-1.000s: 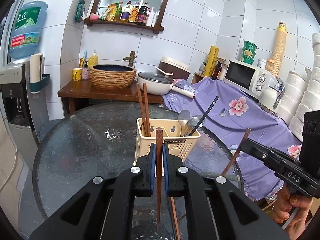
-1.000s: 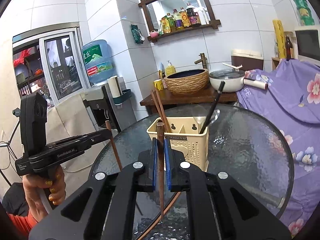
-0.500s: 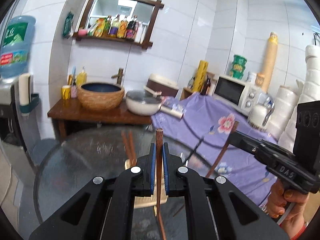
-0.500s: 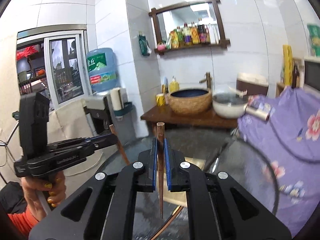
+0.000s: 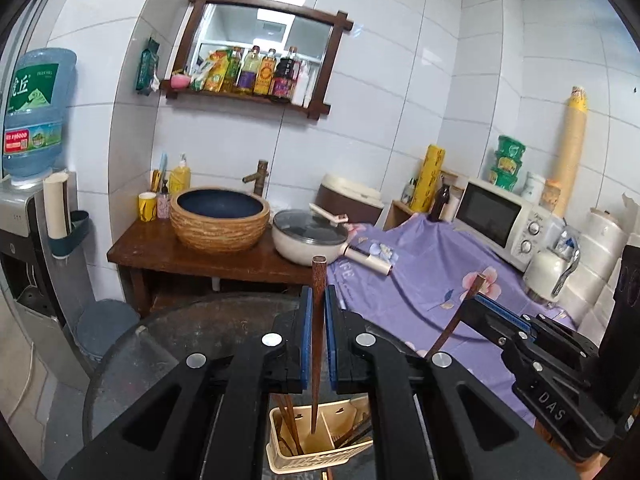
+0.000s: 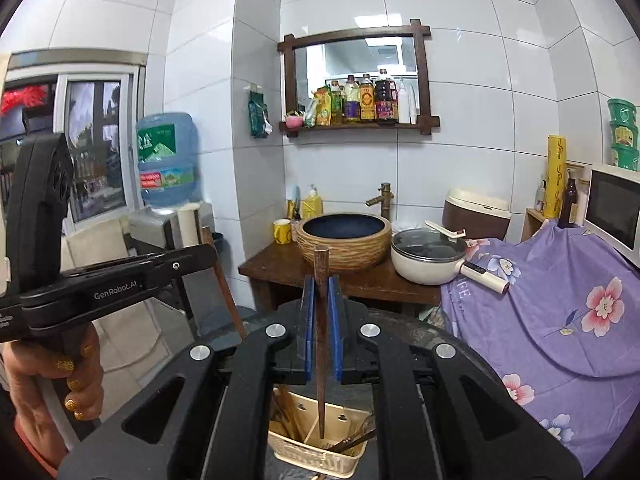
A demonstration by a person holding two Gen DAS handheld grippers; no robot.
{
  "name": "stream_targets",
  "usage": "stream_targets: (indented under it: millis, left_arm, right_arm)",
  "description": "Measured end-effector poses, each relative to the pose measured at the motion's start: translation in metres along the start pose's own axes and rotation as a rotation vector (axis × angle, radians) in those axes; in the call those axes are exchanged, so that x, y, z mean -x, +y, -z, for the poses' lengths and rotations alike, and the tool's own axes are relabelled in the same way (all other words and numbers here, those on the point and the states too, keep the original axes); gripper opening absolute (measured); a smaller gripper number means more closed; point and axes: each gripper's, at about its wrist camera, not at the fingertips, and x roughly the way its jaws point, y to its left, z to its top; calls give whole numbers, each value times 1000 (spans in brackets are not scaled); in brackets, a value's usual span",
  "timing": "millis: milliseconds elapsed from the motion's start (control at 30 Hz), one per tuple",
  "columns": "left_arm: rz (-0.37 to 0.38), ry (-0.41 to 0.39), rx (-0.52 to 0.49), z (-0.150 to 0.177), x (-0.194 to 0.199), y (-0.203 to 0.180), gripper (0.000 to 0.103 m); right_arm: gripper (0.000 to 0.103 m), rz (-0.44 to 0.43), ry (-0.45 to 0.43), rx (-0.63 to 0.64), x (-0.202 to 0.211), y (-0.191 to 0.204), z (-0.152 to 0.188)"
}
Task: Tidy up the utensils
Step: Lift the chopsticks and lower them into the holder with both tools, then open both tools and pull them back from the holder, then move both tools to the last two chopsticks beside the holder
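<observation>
Each hand held one chopstick up over the basket (image 5: 316, 454), and this looked like the step of carrying them to drop in. The left tongs (image 5: 319, 344) were pinched narrow on a brown chopstick (image 5: 317, 320) that stood almost straight up, its thin end hanging above the basket at 6 o'clock in the left view. The right tongs (image 6: 321, 330) were pinched narrow on the other chopstick (image 6: 321, 344) in the same way, with its tip over the middle part of the basket, low at 6 o'clock in the right view. I think the next move needed each stick to be lowered tip first into the part with the other chopsticks, on the left side, and only then let go. The basket was mostly hidden behind the black tongs, so I could not tell how many parts it had or count what was in it. Some dark handles poked out at its right side, but I could not tell if they were spoons. The round table (image 5: 168, 344) under it was mostly covered too.
</observation>
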Motion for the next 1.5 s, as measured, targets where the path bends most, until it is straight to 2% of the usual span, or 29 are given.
stream_targets:
  millis: [167, 433, 600, 700, 767, 833, 867, 933, 967, 1000, 1133, 1267, 1400, 1500]
  left_arm:
    - [-34, 81, 6, 34, -38, 9, 6]
    - [-42, 153, 7, 75, -66, 18, 6]
    - [-39, 181, 16, 89, -76, 21, 6]
    - [-41, 160, 10, 93, -74, 20, 7]
    - [-45, 142, 5, 94, -69, 19, 19]
    - [-48, 115, -4, 94, -62, 17, 42]
    - [-55, 98, -13, 95, -56, 16, 44]
    - [-65, 74, -32, 96, -47, 13, 47]
    - [-69, 61, -36, 97, -42, 13, 50]
    - [-72, 48, -37, 98, -36, 13, 54]
    - [-77, 8, -14, 105, -10, 21, 63]
    - [-99, 2, -14, 125, 13, 29, 78]
    - [-155, 46, -14, 166, 26, 41, 91]
    - [-203, 82, 22, 197, 26, 51, 94]
  right_arm:
    - [8, 12, 74, -44, -31, -9, 35]
    - [8, 19, 150, -78, -60, -17, 75]
    - [8, 31, 140, -71, -64, -20, 82]
    - [8, 41, 133, -70, -64, -21, 82]
    - [8, 44, 127, -72, -62, -24, 84]
    - [8, 57, 119, -63, -59, -26, 85]
    - [10, 58, 115, -61, -58, -27, 85]
    - [28, 56, 104, -63, -53, -29, 86]
    - [44, 63, 89, -65, -50, -29, 87]
    - [54, 72, 66, -62, -44, -30, 87]
    - [55, 98, 8, -44, -22, -29, 87]
    - [69, 144, -35, -13, 12, -15, 105]
    - [77, 119, 64, 61, 28, 13, 156]
    - [77, 137, 169, 56, 20, 21, 197]
